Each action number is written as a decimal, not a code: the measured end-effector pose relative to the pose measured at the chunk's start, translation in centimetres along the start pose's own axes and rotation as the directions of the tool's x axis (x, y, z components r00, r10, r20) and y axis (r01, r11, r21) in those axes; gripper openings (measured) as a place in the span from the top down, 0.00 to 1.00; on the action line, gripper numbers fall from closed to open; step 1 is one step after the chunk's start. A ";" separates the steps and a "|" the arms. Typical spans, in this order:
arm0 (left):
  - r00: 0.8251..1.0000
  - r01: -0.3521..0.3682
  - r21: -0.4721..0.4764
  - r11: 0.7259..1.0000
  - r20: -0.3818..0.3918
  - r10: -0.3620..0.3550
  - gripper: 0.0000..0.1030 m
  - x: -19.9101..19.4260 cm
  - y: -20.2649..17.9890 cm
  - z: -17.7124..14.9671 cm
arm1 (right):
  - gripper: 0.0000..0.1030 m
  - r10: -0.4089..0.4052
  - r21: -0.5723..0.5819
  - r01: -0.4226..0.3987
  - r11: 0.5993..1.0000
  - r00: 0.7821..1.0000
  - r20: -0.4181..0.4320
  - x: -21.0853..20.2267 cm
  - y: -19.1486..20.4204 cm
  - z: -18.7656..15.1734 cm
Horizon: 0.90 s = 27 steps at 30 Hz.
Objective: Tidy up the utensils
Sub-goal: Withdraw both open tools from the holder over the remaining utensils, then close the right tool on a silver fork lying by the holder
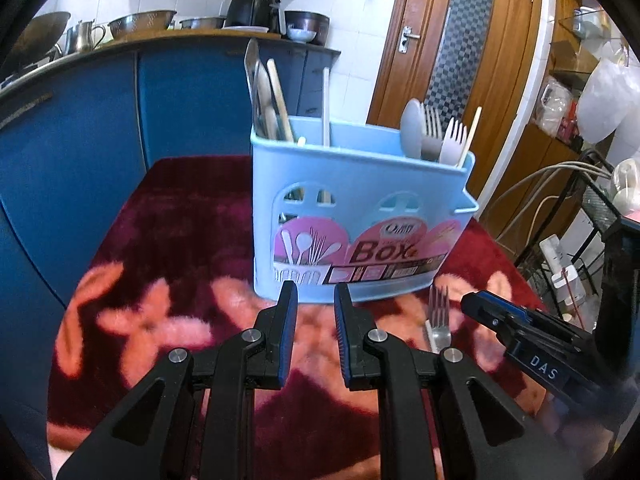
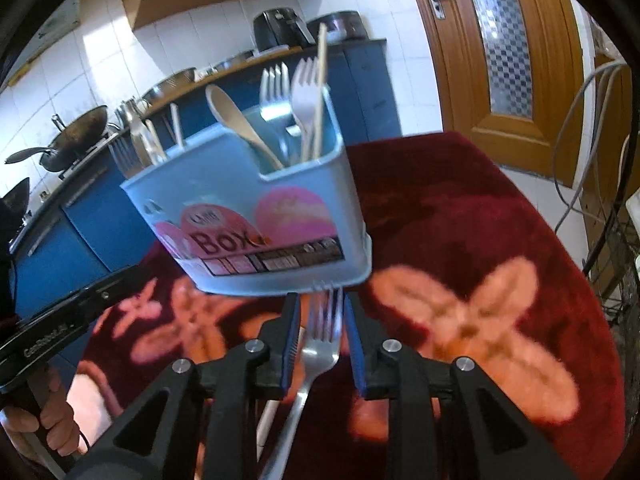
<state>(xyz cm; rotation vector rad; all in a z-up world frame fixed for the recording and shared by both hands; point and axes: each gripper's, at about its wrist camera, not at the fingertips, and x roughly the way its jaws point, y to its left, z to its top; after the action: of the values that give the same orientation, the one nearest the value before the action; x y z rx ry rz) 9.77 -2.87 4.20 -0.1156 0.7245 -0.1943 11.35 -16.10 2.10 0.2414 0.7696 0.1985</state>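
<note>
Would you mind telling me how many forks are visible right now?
3: two stand tines-up in the blue utensil box's right-end compartment, a metal fork and a white plastic fork; the third fork lies between the right hand-held gripper's fingers. Others may be hidden.

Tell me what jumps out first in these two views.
The light blue utensil box stands mid-table on the red floral cloth, with forks and wooden spoons sticking up. In front of it, a metal fork lies between the fingers of the right claw; the left claw is empty.
</note>
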 end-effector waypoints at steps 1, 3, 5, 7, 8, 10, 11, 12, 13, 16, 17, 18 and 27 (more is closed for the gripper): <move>1.000 -0.001 -0.003 1.000 -0.006 0.001 0.83 0.2 0.1 -0.1 | 0.73 -0.005 0.005 0.005 1.000 1.000 -0.009 0.3 -0.2 -0.1; 1.000 -0.004 -0.009 1.000 -0.016 0.004 0.83 0.5 0.2 -0.3 | 0.70 0.004 0.018 -0.003 1.000 1.000 -0.028 0.8 -0.6 -0.1; 1.000 -0.010 -0.011 1.000 -0.025 0.009 0.83 0.9 0.3 -0.5 | 0.69 0.019 0.031 -0.018 0.999 0.999 -0.049 1.4 -0.9 0.0; 0.999 -0.014 -0.014 1.000 -0.035 0.014 0.83 1.2 0.5 -0.6 | 0.69 0.024 0.038 -0.021 0.999 0.998 -0.066 2.0 -1.0 0.1; 0.999 -0.015 -0.015 1.000 -0.038 0.014 0.83 1.3 0.5 -0.7 | 0.69 0.027 0.040 -0.024 0.999 0.997 -0.074 2.2 -1.0 0.2; 0.999 -0.016 -0.016 1.000 -0.046 0.015 0.83 1.6 0.5 -0.8 | 0.69 0.031 0.045 -0.027 0.999 0.995 -0.091 2.7 -1.1 0.3; 0.999 -0.016 -0.015 1.000 -0.048 0.015 0.83 1.7 0.6 -0.9 | 0.69 0.032 0.046 -0.028 0.999 0.995 -0.098 2.9 -1.1 0.3; 0.999 -0.017 -0.013 1.000 -0.051 0.016 0.83 1.8 0.5 -0.9 | 0.69 0.031 0.046 -0.027 0.999 0.994 -0.105 3.1 -1.0 0.4; 0.998 -0.017 -0.012 1.000 -0.053 0.016 0.83 1.9 0.6 -1.0 | 0.69 0.030 0.044 -0.025 0.999 0.993 -0.110 3.2 -1.0 0.4; 0.998 -0.017 -0.011 1.000 -0.059 0.016 0.83 2.1 0.6 -1.1 | 0.69 0.027 0.039 -0.022 0.999 0.992 -0.124 3.6 -0.9 0.6; 0.998 -0.017 -0.011 1.000 -0.060 0.017 0.83 2.2 0.6 -1.1 | 0.69 0.029 0.038 -0.025 0.999 0.991 -0.128 3.7 -0.8 0.6; 0.998 -0.018 -0.011 1.000 -0.061 0.017 0.83 2.2 0.6 -1.1 | 0.69 0.029 0.036 -0.024 0.999 0.991 -0.131 3.8 -0.9 0.7; 0.997 -0.020 -0.014 1.000 -0.068 0.019 0.83 2.5 0.7 -1.2 | 0.79 0.026 0.010 -0.025 1.000 0.991 -0.132 3.9 -0.3 0.8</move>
<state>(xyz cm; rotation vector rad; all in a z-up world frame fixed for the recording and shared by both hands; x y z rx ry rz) 10.88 -2.76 1.54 -0.1162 0.7949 -0.1747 14.69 -15.52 0.02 0.2475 0.8989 0.2369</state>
